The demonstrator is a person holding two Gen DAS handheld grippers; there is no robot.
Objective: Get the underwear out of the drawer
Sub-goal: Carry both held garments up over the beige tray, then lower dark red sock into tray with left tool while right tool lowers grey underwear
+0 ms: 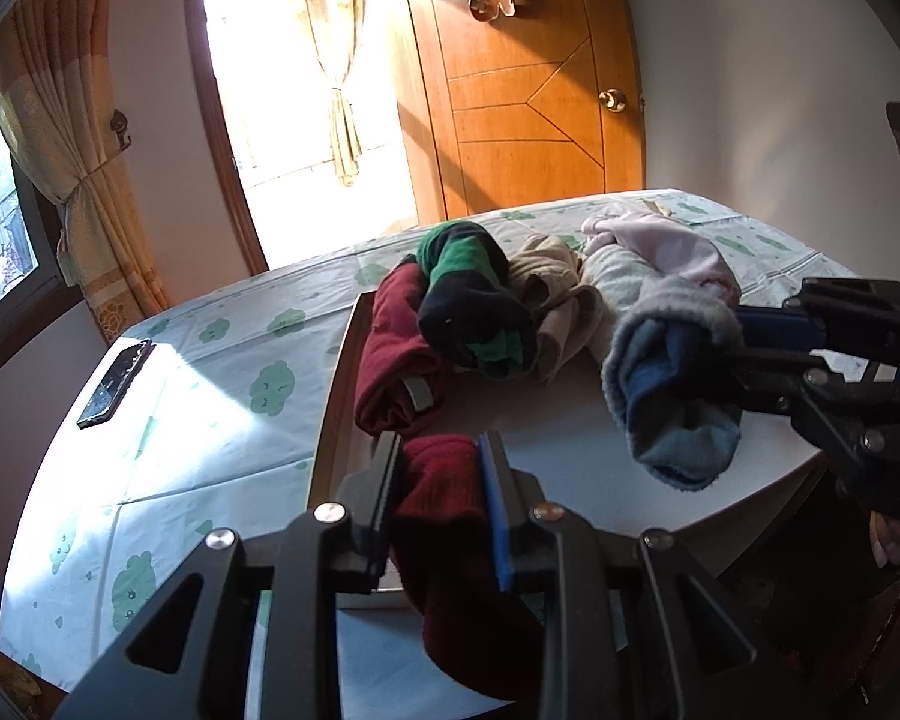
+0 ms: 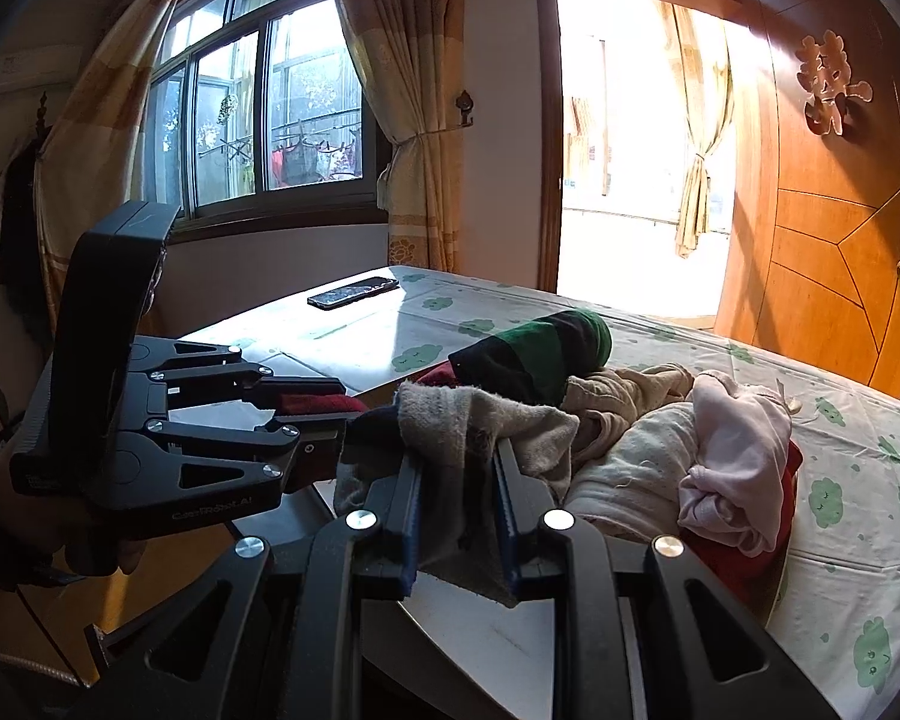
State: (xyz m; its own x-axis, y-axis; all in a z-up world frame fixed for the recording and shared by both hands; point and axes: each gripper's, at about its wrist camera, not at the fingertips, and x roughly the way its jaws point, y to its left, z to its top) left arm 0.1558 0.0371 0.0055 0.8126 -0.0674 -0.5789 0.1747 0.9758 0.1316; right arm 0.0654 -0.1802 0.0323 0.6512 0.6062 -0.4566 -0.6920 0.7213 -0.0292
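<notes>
A white drawer [image 1: 337, 396] lies on the bed and holds a heap of rolled garments: dark red [image 1: 390, 354], green and black [image 1: 474, 300], beige [image 1: 558, 300] and pale pink [image 1: 672, 246]. My left gripper [image 1: 441, 450] is shut on a dark red knitted piece [image 1: 444, 516] at the drawer's near edge. In the right wrist view the same left gripper [image 2: 342, 402] comes in from the left. My right gripper [image 2: 456, 456] is shut on a grey and blue fleecy piece [image 2: 480, 426]. That piece [image 1: 672, 384] hangs over the drawer floor from the right gripper [image 1: 744, 342].
The bed wears a white sheet with green clouds [image 1: 210, 396]. A dark phone [image 1: 116, 384] lies near its far left edge. Behind the bed are a wooden door [image 1: 528, 90], a bright doorway with a tied curtain [image 1: 342, 120] and a window [image 2: 258, 108].
</notes>
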